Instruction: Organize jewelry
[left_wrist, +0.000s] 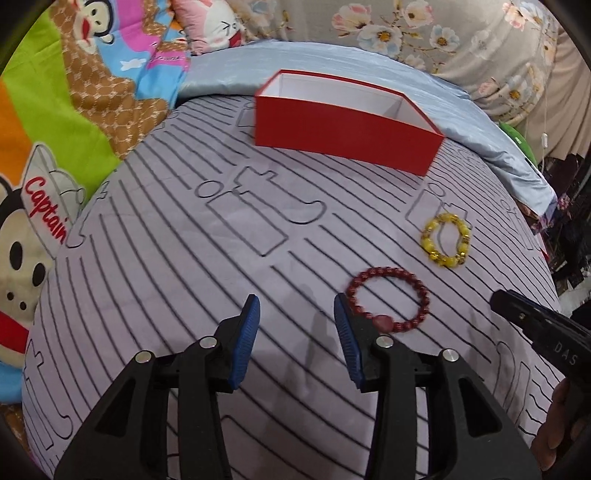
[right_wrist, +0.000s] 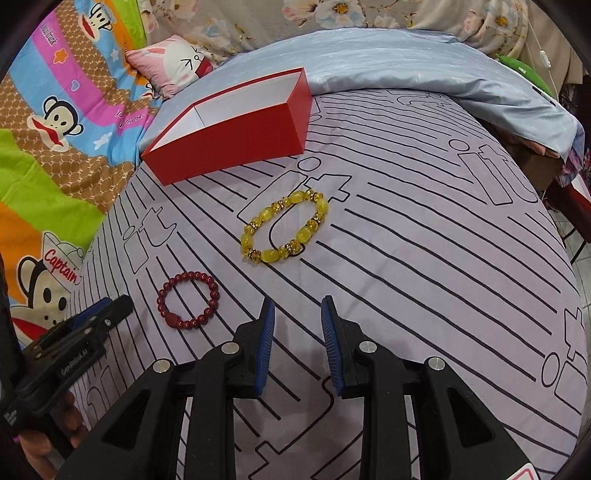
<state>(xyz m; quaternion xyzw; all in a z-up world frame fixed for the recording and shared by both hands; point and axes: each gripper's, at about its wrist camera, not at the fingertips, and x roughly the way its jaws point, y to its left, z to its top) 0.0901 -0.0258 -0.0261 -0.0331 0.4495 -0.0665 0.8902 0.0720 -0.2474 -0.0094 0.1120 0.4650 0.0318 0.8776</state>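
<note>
Left gripper (left_wrist: 297, 314): jaws apart, nothing between them, its right pad just beside the red bead bracelet (left_wrist: 388, 300); contact unclear in the left wrist view. Right gripper (right_wrist: 297, 314): narrower gap, also nothing gripped, over bare striped sheet (right_wrist: 424, 277). Yellow bead bracelet (right_wrist: 284, 227) lies flat ahead of it, apart from the red one. Furthest back: open red box (right_wrist: 236, 147) on the sheet, white inside, looks empty.
</note>
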